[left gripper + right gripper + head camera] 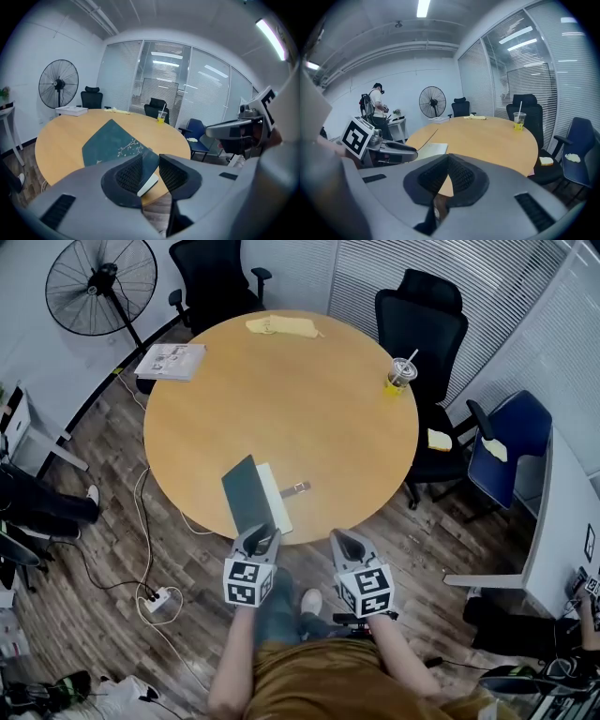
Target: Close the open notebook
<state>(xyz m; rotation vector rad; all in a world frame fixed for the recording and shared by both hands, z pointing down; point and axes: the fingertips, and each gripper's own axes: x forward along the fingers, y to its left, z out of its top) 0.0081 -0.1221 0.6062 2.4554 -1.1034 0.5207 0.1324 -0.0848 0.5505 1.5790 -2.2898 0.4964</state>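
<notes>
The notebook lies at the near edge of the round wooden table (309, 409). Its dark teal cover (248, 495) stands tilted up on the left, and the white pages (277, 495) lie bare to its right. My left gripper (266, 536) is at the notebook's near corner. In the left gripper view its jaws (151, 161) stand open, with the cover's corner (112, 143) and a white page edge showing in the gap and neither pad pressing on them. My right gripper (348, 542) hovers off the table edge to the right, shut and empty (448, 159). A brown strap (295, 488) pokes out beside the pages.
A cup with a yellow drink (399, 378) stands at the far right of the table, a stack of booklets (172, 361) at the far left, a yellow cloth (281, 327) at the back. Office chairs (422, 320) ring the table. A fan (101, 285) and a power strip (157, 597) are at left.
</notes>
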